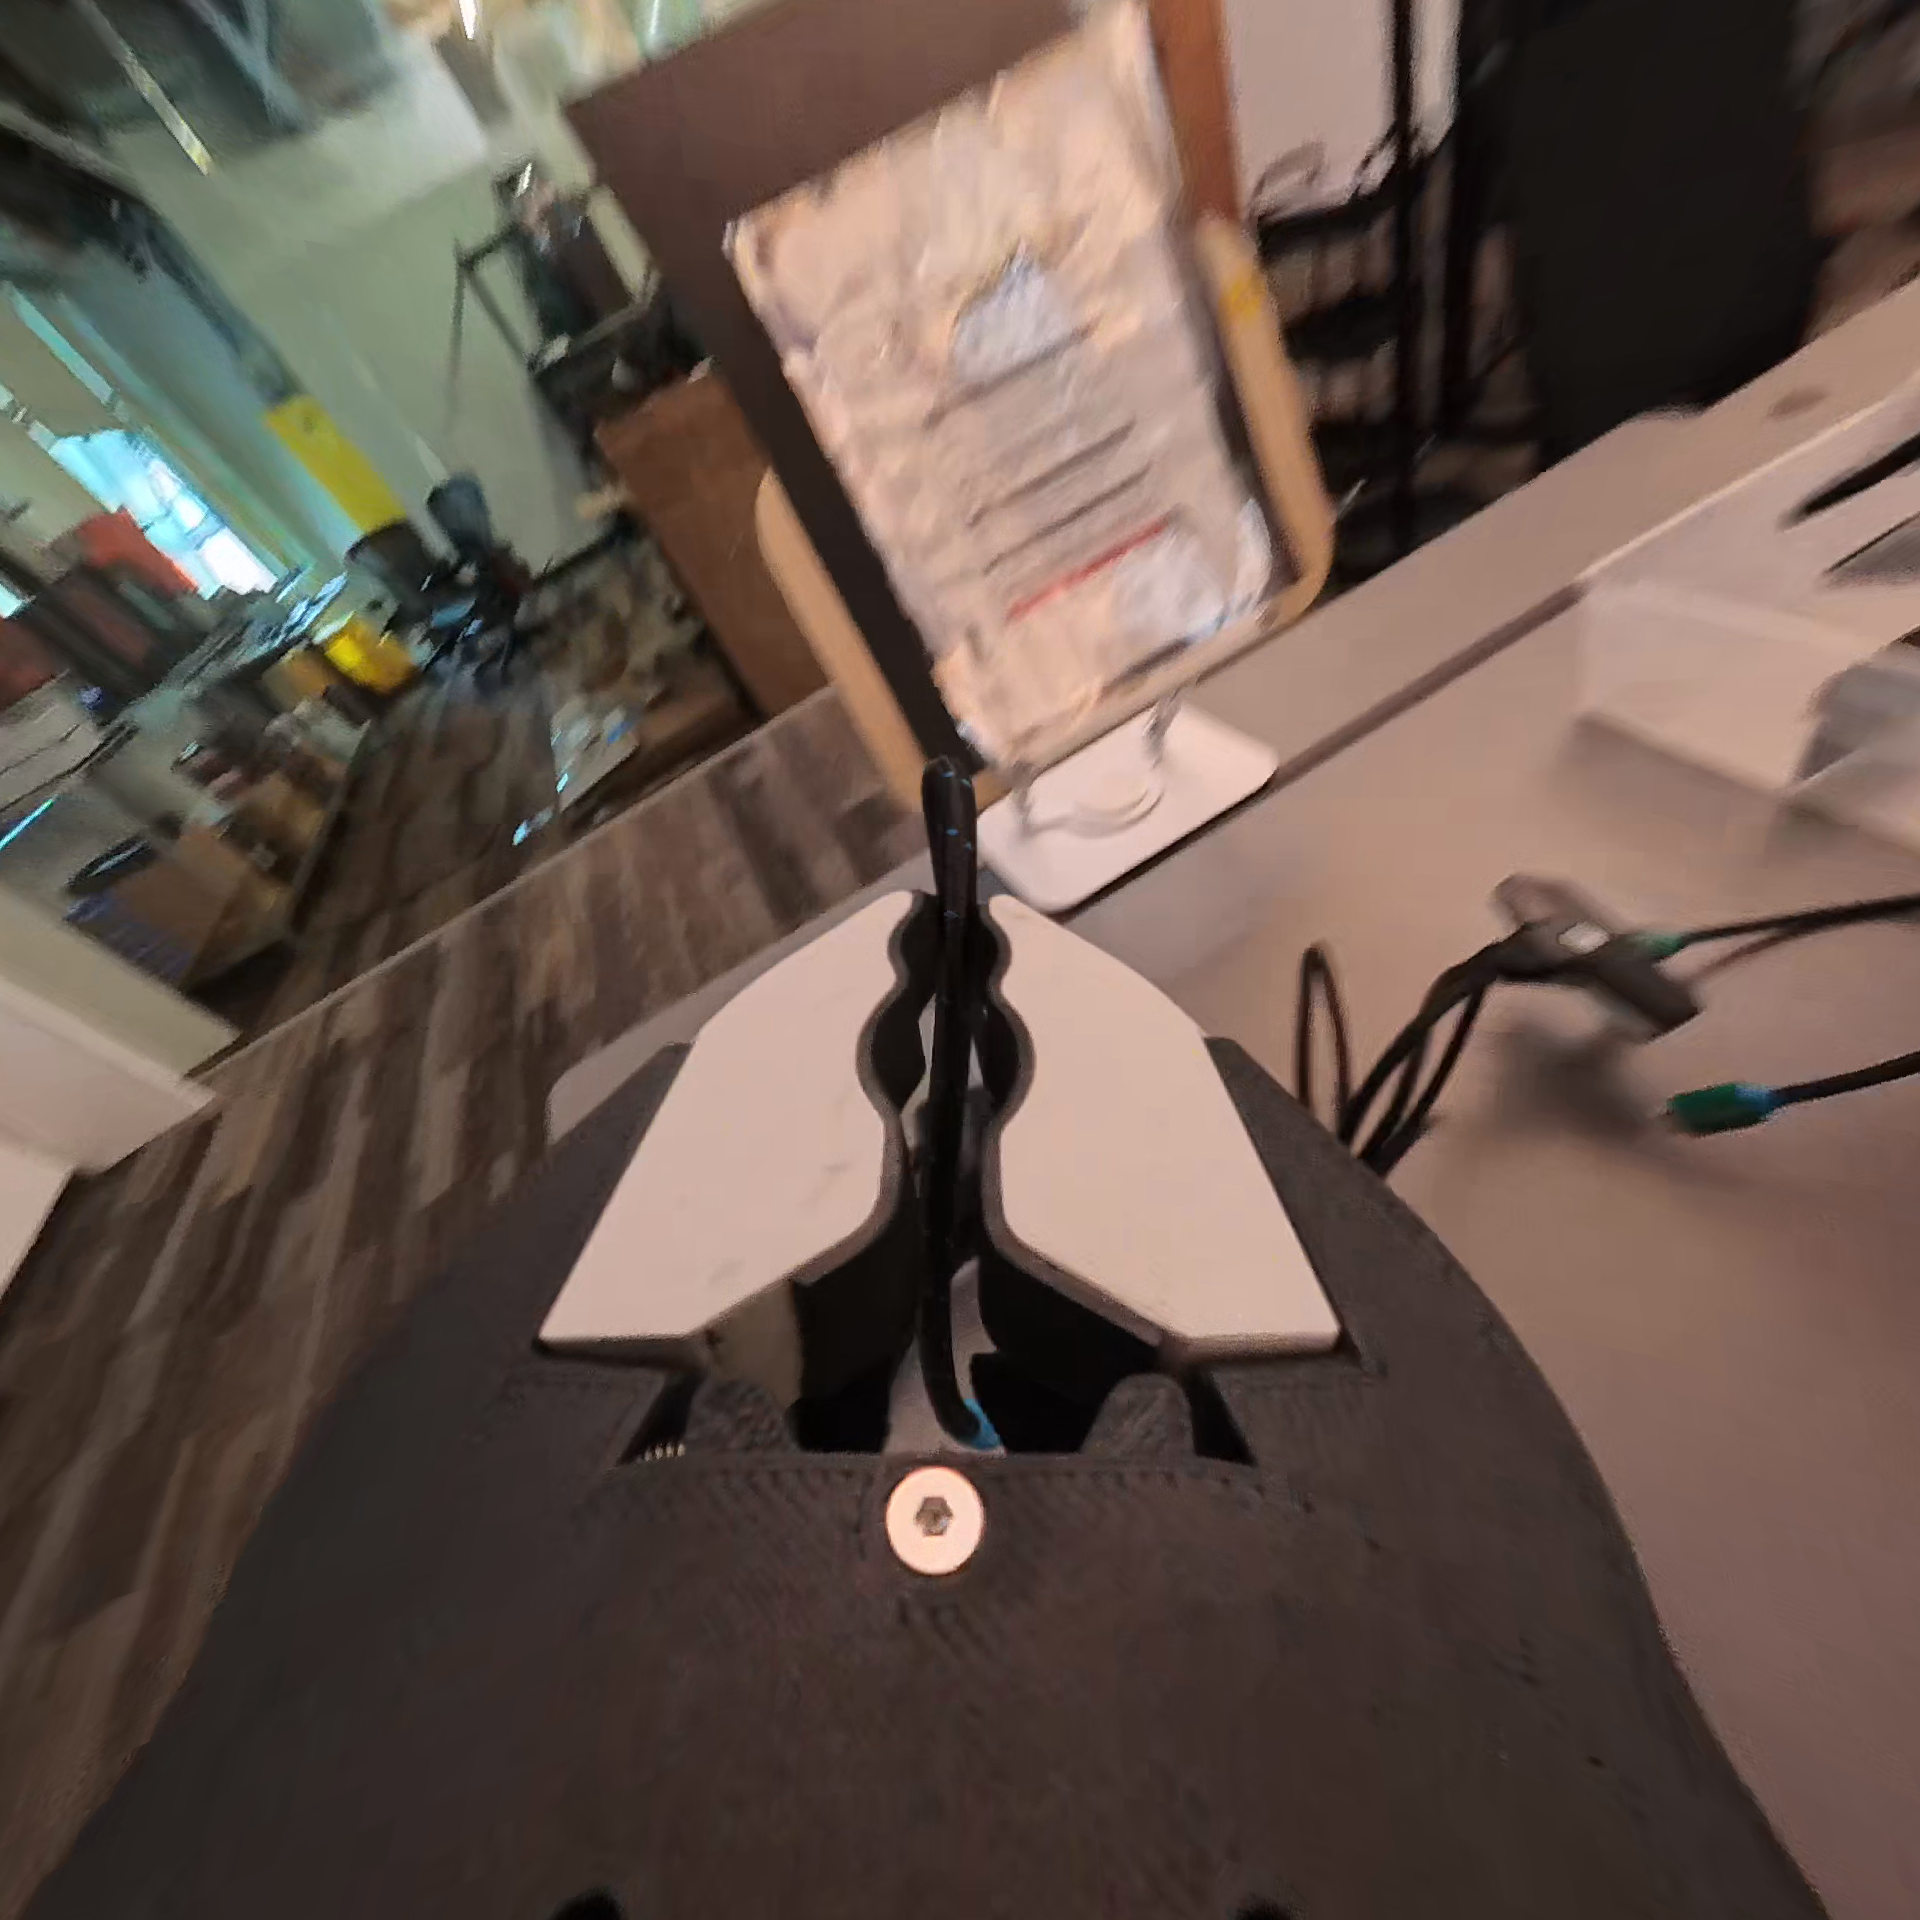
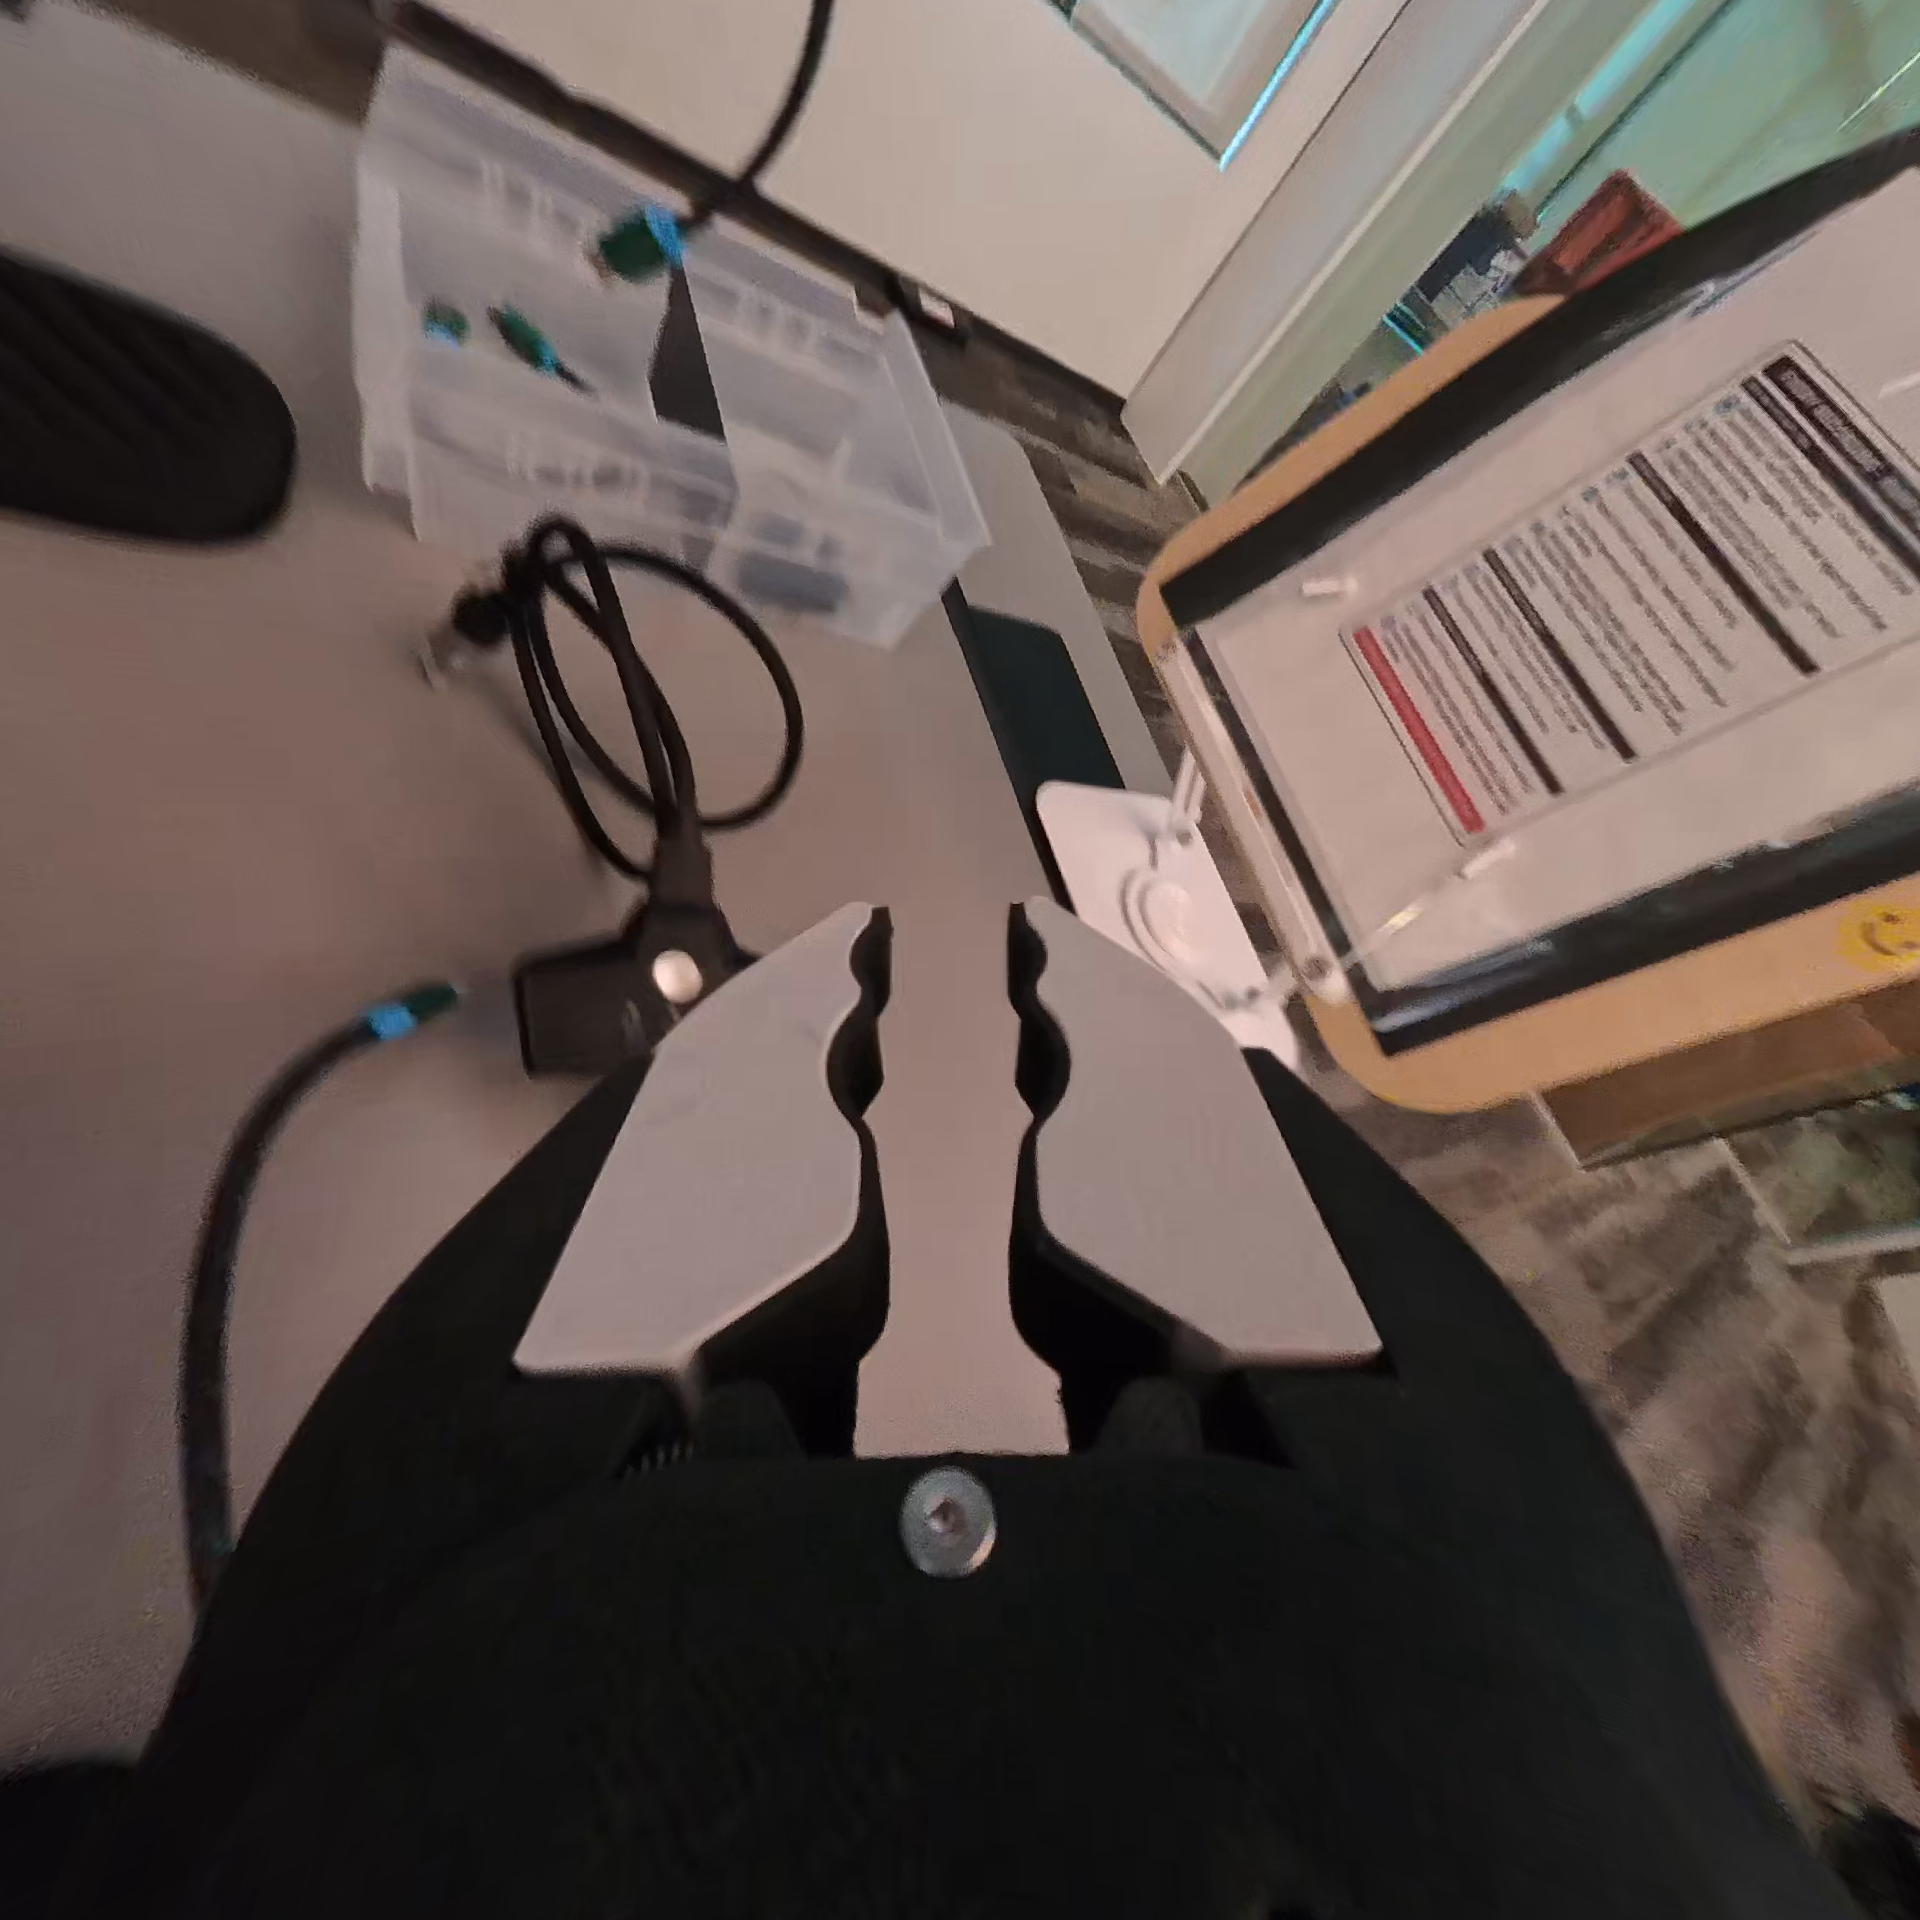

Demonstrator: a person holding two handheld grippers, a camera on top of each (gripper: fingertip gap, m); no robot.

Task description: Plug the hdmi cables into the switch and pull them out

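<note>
Black braided hdmi cable point(image 1: 951, 1039) is pinched between the left gripper point(image 1: 948, 925) fingers, jaws clenched on it; cable runs lengthwise along the finger axis, tip poking past the fingertips toward frame centre-top. Plug end not visible here, a blue bit shows down near the gripper base. Left view is blurred and tilted.

Right gripper point(image 2: 948, 920) is released, jaws apart, nothing between them, just bare table point(image 2: 156, 727).

Switch point(image 2: 592, 1003) = small black box w/ a silver button, lying on the table just left of the right fingertips in the right view, partly hidden by the left finger. Its pigtail lead point(image 2: 644, 686) loops up-frame from it. A loose green/blue plug point(image 2: 410, 1013) lies just left of the switch, nose pointing at it, not inserted afaict.

In the left view the switch point(image 1: 1600, 966) sits mid-right of frame, well apart from the left gripper.

Judgement: right gripper is nearer; the move turns on swinging left toward the switch, plug axis in line w/ the port.
</note>
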